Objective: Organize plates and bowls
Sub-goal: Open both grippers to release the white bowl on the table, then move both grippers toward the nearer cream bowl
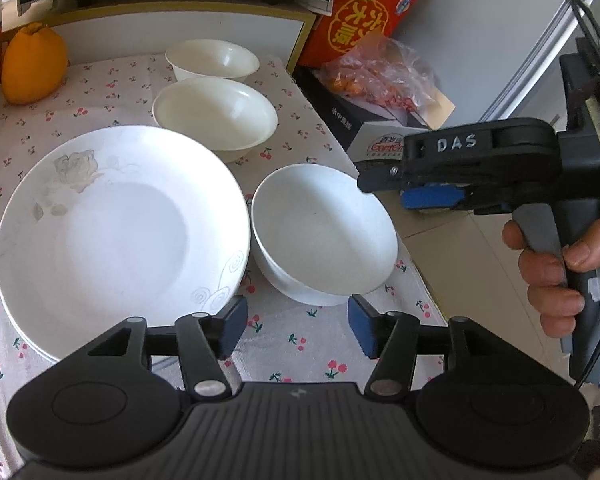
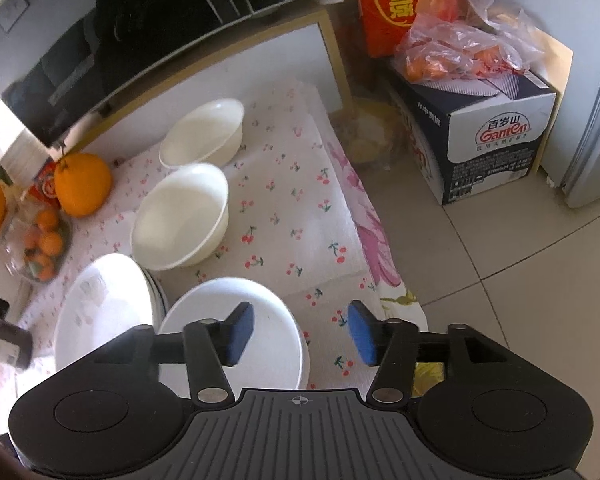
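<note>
Left wrist: left tool (image 1: 296, 326) held apart and empty before white bowl (image 1: 324, 232), which sits near the tabletop (image 1: 300, 336) edge beside stacked plates (image 1: 120, 232); a nudge could tip it off | Right wrist: right tool (image 2: 300, 334) apart over the bowl rim, possibly untouched; a chipped rim is risked.

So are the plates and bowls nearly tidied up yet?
Partly. The plates already sit in one stack. Nothing is in hand: the left gripper and right gripper are both open and empty, the right one near the white bowl. Left to do: that bowl and the two cream bowls stand apart, not stacked.
</note>
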### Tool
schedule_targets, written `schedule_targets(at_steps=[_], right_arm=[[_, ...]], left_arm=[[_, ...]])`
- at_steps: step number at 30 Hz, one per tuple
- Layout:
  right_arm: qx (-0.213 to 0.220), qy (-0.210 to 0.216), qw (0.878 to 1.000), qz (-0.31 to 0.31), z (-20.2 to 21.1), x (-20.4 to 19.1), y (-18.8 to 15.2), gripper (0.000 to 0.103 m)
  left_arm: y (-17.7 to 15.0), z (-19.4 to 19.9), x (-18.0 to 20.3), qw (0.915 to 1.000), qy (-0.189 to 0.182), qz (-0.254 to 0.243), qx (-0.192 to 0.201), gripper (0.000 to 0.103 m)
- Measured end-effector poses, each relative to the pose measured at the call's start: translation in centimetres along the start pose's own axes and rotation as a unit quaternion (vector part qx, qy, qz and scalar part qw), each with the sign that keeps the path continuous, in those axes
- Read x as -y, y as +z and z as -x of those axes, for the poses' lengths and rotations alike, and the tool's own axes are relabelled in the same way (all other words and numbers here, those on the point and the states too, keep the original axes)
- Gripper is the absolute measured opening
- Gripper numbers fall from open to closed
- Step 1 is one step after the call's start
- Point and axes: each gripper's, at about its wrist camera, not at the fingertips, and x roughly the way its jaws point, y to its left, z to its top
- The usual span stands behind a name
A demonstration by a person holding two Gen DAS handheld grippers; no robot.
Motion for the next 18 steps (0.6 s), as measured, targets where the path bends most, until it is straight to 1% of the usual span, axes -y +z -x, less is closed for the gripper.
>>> schedule_targets(at_steps=[2,4,6,8,10,11,13,15,18], right_arm=[[0.002,0.003,1.000,-0.005,0.2,0.1,0.1,0.058],[0.004,0.006,1.000,-0.007,0.3,0.1,0.2,0.066],[0.007,0.007,1.000,-0.006,0.4,-0.1,0.3,0.072],[0.008,0.009,1.000,-0.002,0.4,-0.3,0.4,0.073],[0.009,0.012,1.000,-0.001,0.5,-0.4,0.4,0.077],[0.010,0.013,1.000,-0.002,0.5,-0.5,0.4,0.078],[0.013,0.018,1.000,-0.004,0.7,-0.6,0.5,0.080],[0.019,0.023,1.000,-0.006,0.9,-0.7,0.7,0.081],[0.033,0.030,0.999,-0.009,1.3,-0.8,1.0,0.084]], left_arm=[[0.0,0.1,-0.1,1.0000,-0.003,0.002,-0.005,0.055],[0.1,0.2,-0.1,0.9999,-0.007,0.003,-0.010,0.062],[0.1,0.3,0.1,0.9998,-0.014,0.001,-0.016,0.066],[0.2,0.6,0.3,0.9995,-0.023,-0.003,-0.020,0.068],[0.3,1.0,0.4,0.9993,-0.032,-0.006,-0.020,0.073],[0.4,1.3,0.4,0.9991,-0.037,-0.006,-0.019,0.074],[0.7,1.6,0.4,0.9988,-0.045,-0.004,-0.015,0.079],[1.0,2.1,0.3,0.9987,-0.051,-0.001,-0.008,0.082],[1.6,2.8,-0.1,0.9988,-0.048,0.004,0.010,0.086]])
